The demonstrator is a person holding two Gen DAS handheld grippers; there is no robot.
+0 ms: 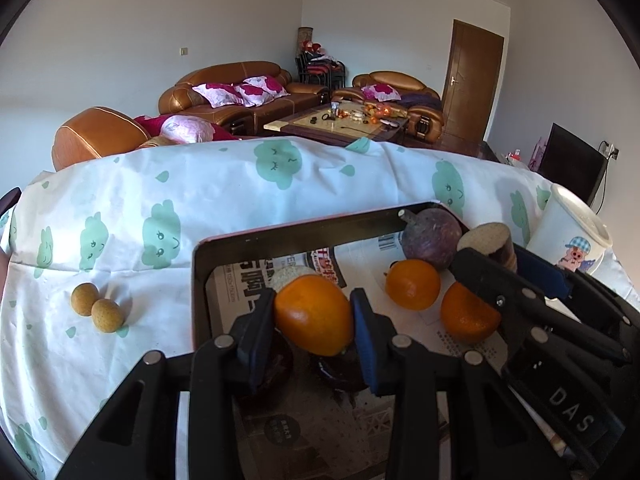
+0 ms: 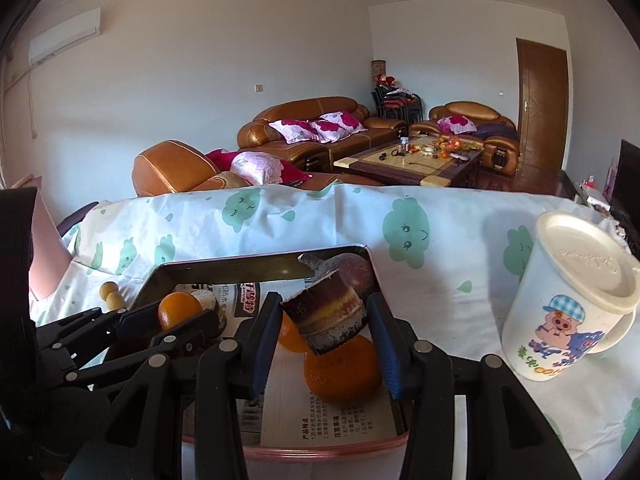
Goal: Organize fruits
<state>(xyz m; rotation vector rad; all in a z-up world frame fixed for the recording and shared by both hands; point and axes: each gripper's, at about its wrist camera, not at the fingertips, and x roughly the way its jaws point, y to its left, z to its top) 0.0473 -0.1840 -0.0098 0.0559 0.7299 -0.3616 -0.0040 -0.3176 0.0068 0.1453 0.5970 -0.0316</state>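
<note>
We are holding an orange (image 1: 314, 314) in the left hand-held gripper (image 1: 314, 312) and a sugarcane piece (image 2: 326, 314) in the right hand-held gripper (image 2: 326, 320), each clamped between the jaws above the tray (image 1: 280, 236). Two oranges (image 1: 412, 284) and a purple fruit (image 1: 432, 238) are already lying in the tray; two small brown fruits (image 1: 98, 308) are remaining on the counter (image 1: 200, 200), so we judge the task mostly done.

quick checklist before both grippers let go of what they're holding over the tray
1. Left gripper shut on the round orange mandarin: ok.
2. Right gripper shut on the short dark-skinned sugarcane piece: ok.
3. Both held above the newspaper-lined metal tray: ok.
4. Landing spot under the sugarcane: not ok, two loose oranges lie beneath.
5. Two small tan round fruits on the tablecloth outside the tray: not ok.
6. White lidded cartoon mug away from the tray: ok.
</note>
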